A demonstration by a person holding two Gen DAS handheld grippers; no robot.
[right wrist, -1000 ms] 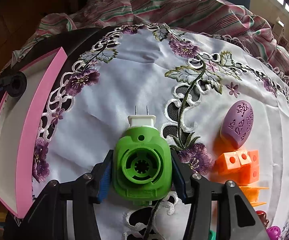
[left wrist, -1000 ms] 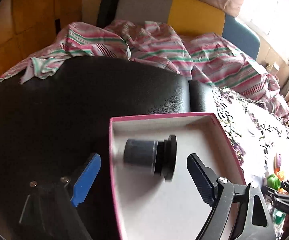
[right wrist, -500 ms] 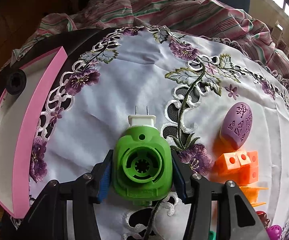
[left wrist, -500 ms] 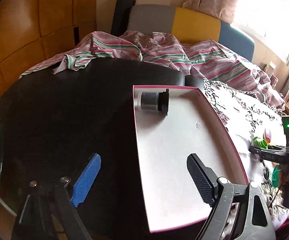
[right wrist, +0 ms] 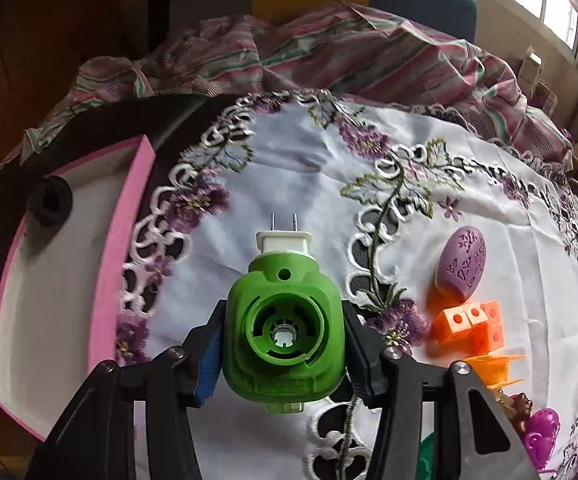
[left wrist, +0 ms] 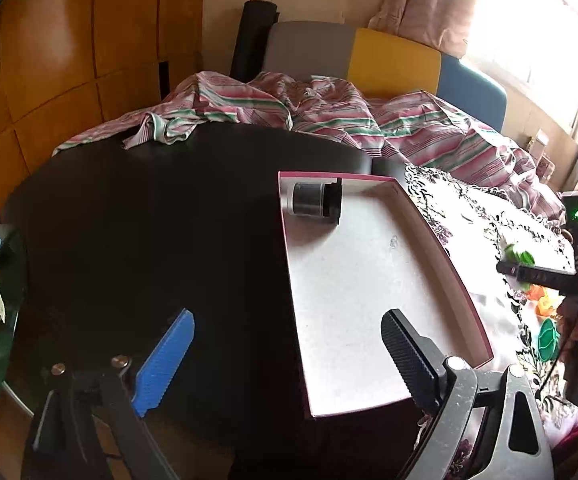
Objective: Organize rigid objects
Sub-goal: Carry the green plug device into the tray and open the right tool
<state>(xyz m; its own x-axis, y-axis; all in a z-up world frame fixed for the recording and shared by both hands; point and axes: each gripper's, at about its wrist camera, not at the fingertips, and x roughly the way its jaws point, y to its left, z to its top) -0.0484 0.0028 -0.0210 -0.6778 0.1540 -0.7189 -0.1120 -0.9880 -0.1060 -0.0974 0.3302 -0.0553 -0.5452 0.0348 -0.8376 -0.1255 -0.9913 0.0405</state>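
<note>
A pink-rimmed white tray [left wrist: 441, 248] lies on the black table, with a dark cylindrical part [left wrist: 316, 202] in its far left corner. The tray [right wrist: 129, 216] and the part [right wrist: 51, 200] also show at the left of the right wrist view. My left gripper [left wrist: 285, 356] is open and empty, pulled back above the tray's near left edge. My right gripper [right wrist: 285, 344] is shut on a green plug-in device [right wrist: 285, 320] with a white two-pin plug, held above the embroidered cloth [right wrist: 329, 184].
On the cloth to the right lie a purple egg-shaped piece [right wrist: 461, 262], orange cubes [right wrist: 469, 326], an orange flat piece [right wrist: 493, 368] and a magenta piece [right wrist: 541, 436]. Striped bedding [left wrist: 329, 120] and chairs stand behind the table. The right gripper [left wrist: 545, 276] shows in the left view.
My left gripper has drawn back and up from the tray, leaving the dark part in its far corner. My right gripper has lifted the green plug-in device slightly and tilted it.
</note>
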